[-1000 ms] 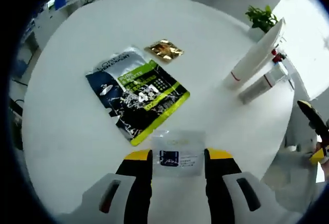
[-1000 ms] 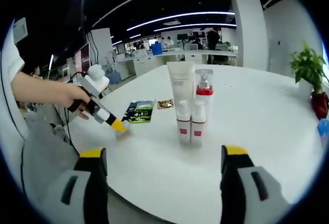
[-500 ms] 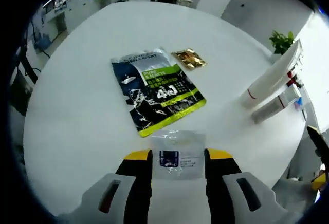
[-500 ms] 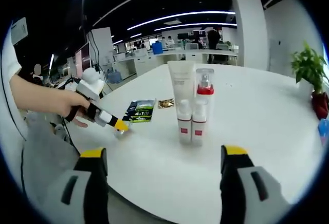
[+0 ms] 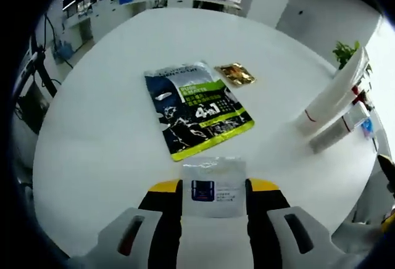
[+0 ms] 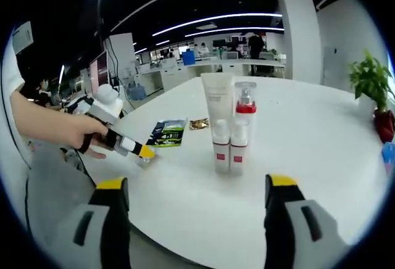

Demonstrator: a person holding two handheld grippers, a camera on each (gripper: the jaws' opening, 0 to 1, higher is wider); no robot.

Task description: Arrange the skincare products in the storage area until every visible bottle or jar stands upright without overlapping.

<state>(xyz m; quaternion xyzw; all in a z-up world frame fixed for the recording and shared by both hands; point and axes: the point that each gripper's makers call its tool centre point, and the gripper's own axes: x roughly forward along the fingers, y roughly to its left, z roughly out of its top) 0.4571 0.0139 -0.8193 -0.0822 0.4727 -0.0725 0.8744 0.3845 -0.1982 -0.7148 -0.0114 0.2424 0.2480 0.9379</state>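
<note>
The dark-and-green sachet (image 5: 197,110) reads "4in1", probably; its other print is too small.

Left view steeply above table (image 5: 92,145); right view low, level.

Ceiling light strips (image 6: 210,22) lit the office evenly, and the white table (image 5: 99,139) glared brightly with faint shadows. Fisheye distortion bent both views toward the edges, where the plant (image 6: 370,81) and the far background blurred softly.
</note>
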